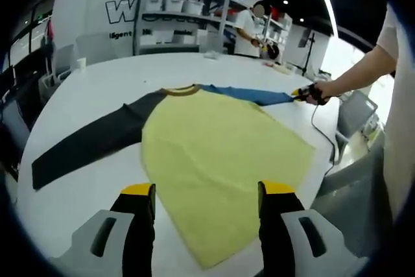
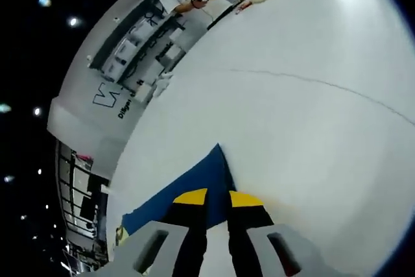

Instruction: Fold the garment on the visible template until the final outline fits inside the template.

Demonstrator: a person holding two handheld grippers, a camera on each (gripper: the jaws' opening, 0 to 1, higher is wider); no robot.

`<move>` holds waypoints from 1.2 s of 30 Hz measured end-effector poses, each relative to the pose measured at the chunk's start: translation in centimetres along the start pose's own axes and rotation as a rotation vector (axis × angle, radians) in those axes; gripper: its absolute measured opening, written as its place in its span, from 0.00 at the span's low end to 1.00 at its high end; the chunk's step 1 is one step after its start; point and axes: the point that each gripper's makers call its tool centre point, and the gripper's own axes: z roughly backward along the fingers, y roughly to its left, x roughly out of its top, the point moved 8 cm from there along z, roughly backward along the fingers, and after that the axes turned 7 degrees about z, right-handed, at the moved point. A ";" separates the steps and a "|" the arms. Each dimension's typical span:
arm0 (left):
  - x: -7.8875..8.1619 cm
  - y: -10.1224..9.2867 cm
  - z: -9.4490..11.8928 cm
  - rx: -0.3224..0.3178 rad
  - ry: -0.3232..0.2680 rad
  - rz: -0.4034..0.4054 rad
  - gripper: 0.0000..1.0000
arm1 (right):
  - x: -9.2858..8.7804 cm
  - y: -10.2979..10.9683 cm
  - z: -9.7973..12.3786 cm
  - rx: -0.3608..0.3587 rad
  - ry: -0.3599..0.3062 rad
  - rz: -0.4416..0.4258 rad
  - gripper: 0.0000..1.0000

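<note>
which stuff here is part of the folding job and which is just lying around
Part of the job:
- garment, yellow body, spread flat on the white table
- its blue sleeve, pinched in the right gripper
- its dark sleeve, lying flat
- left gripper, jaws apart, over the hem

Just lying about:
- shelving with bins
- small items at the far table edge

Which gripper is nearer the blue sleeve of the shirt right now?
Right. The right gripper is shut on the blue sleeve at its cuff end. The left gripper hovers open over the yellow body, well away from that sleeve.
</note>
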 end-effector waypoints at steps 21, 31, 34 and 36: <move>-0.2 0.0 0.0 0.003 0.003 0.004 0.61 | 0.6 -0.4 -0.8 -0.096 0.043 0.479 0.06; -0.2 -0.1 0.0 0.006 0.003 0.004 0.61 | 0.7 -0.8 -1.1 -0.111 0.071 0.547 0.00; -0.2 -0.1 0.0 0.006 0.001 0.004 0.61 | 0.8 -0.8 -0.9 -0.102 0.054 0.526 0.00; -0.1 -0.1 0.0 0.005 0.000 0.004 0.61 | 1.1 -0.4 -0.8 -0.079 0.022 0.493 0.00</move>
